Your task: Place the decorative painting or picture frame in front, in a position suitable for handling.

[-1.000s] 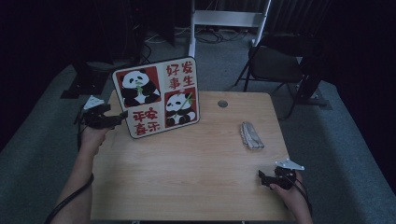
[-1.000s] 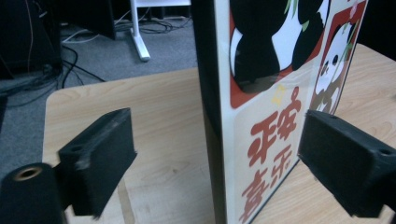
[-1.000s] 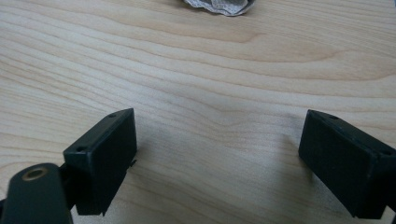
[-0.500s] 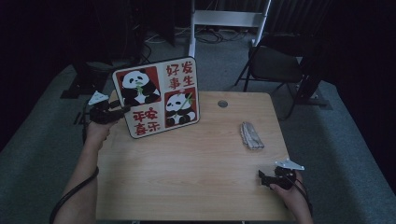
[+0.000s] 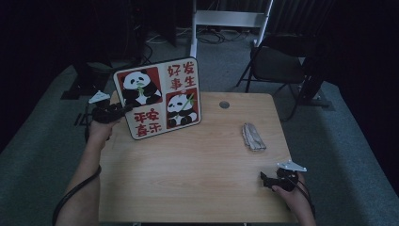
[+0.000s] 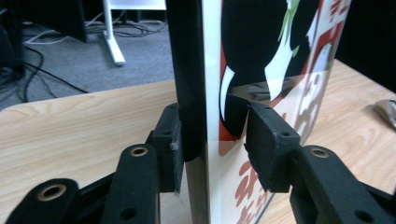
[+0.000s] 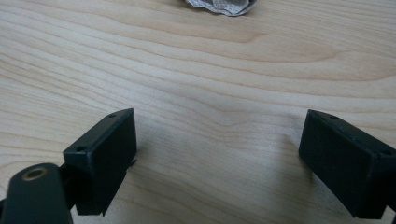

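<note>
Now, from the high view, the panda board (image 5: 159, 99) is seen standing upright at the far left of the counter (image 5: 188, 179), with the left tool (image 5: 114, 112) brought to its left edge. The right tool (image 5: 269, 179) is rested low at the near right corner, well apart from the crumpled cloth (image 5: 253, 136). In the left gripper view, the board's edge (image 6: 205, 93) is set between the two pads; the jaws have just been closing, the left pad (image 6: 172, 140) is pressed on the dark back, and the right pad seems just short of the printed face. In the right gripper view, the right tool (image 7: 219, 158) is held spread wide over bare wood, nothing between its jaws. The grasp is judged nearly made; lifting or moving the board is yet to be done.
</note>
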{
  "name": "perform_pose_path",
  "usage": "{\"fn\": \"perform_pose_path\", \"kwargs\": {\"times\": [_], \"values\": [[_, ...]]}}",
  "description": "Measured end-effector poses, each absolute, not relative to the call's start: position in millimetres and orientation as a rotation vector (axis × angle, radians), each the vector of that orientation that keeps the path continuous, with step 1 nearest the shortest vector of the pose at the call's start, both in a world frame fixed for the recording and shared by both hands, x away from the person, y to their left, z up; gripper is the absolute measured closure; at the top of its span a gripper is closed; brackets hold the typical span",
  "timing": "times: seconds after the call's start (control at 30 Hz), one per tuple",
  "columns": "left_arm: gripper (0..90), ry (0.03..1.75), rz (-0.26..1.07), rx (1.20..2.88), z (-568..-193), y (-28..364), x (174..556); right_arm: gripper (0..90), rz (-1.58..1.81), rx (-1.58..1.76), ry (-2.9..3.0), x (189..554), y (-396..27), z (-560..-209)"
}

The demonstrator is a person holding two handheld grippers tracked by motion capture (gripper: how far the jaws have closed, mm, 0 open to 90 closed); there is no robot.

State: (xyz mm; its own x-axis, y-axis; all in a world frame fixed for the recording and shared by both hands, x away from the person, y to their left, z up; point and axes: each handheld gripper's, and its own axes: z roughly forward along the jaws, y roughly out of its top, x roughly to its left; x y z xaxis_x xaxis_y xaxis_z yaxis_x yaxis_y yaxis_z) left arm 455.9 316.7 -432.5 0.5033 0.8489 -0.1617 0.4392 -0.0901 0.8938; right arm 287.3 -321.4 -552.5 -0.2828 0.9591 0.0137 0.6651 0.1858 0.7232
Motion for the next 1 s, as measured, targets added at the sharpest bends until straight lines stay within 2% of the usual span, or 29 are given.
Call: {"fn": "perform_pose_path", "kwargs": {"times": [0.43,1.0], "values": [[71.3,1.055,0.44,1.65,-439.2,312.3,425.2,10.8,0.876,1.518,2.023,287.5,-321.3,-552.5],[79.1,1.065,0.457,1.601,-443.6,276.4,386.5,10.8,0.877,1.518,2.022,287.5,-321.3,-552.5]]}}
